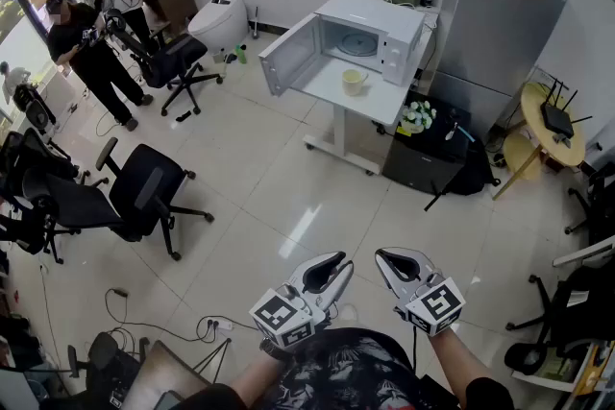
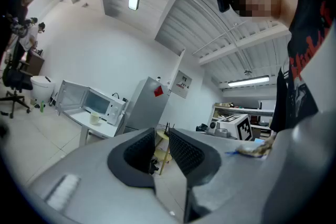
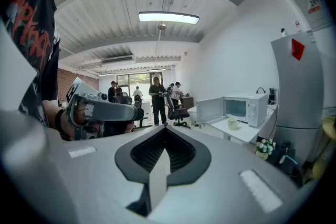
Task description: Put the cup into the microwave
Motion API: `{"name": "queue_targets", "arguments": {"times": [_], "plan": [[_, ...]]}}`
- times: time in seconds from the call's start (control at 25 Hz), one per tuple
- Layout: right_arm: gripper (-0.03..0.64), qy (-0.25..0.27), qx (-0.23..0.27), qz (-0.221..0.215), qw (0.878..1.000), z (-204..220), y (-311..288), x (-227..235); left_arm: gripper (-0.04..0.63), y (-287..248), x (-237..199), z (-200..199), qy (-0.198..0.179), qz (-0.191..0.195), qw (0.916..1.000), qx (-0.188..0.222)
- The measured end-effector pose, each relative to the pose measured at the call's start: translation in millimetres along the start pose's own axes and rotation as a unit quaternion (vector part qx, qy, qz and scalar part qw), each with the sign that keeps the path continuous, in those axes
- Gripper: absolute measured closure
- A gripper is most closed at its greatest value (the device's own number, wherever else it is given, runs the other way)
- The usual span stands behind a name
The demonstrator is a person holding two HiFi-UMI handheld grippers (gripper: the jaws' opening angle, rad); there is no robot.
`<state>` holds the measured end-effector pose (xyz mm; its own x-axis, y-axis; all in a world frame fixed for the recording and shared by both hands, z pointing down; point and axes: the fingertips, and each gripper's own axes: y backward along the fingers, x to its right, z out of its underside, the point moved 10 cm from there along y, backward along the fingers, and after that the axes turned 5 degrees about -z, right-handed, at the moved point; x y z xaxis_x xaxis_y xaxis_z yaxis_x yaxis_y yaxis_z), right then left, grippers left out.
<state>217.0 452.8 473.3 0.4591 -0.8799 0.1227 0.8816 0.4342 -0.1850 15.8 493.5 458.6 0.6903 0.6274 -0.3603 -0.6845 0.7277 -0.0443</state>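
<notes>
A white microwave (image 1: 370, 38) stands on a white table (image 1: 384, 101) far across the room, with its door (image 1: 286, 55) swung open to the left. A pale yellow cup (image 1: 354, 82) sits on the table just in front of the oven's opening. The microwave (image 2: 92, 102) and cup (image 2: 95, 118) are small in the left gripper view, and the microwave (image 3: 236, 107) and cup (image 3: 231, 123) are small in the right gripper view. Both grippers are held close to my body, far from the table. My left gripper (image 1: 342, 264) (image 2: 161, 136) has a narrow gap between its pads and holds nothing. My right gripper (image 1: 379, 255) (image 3: 165, 131) is shut and empty.
A grey fridge (image 1: 500, 24) stands right of the table, with a round wooden stool (image 1: 548, 115) beside it. Black office chairs (image 1: 144, 192) (image 1: 178, 62) and people stand at the left. Cables (image 1: 207, 331) lie on the floor near my feet. Black bags and flowers (image 1: 416, 117) sit beside the table.
</notes>
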Motion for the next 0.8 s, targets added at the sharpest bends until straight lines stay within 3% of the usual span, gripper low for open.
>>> {"name": "queue_targets", "arguments": {"times": [0.36, 0.6, 0.8], "plan": [[0.617, -0.022, 0.016, 0.041, 0.999, 0.7, 6.9, 76.7, 0.508, -55.8, -34.5, 2.0, -0.004, -0.015, 0.9999, 0.000], [0.617, -0.022, 0.017, 0.076, 0.997, -8.5, -46.0, 111.8, 0.508, -70.2, -111.4, -12.8, -0.008, -0.014, 0.9999, 0.000], [0.617, -0.019, 0.021, 0.091, 0.995, -31.1, -113.5, 123.2, 0.508, -71.3, -178.7, -51.1, -0.027, -0.008, 0.9995, 0.016]]}}
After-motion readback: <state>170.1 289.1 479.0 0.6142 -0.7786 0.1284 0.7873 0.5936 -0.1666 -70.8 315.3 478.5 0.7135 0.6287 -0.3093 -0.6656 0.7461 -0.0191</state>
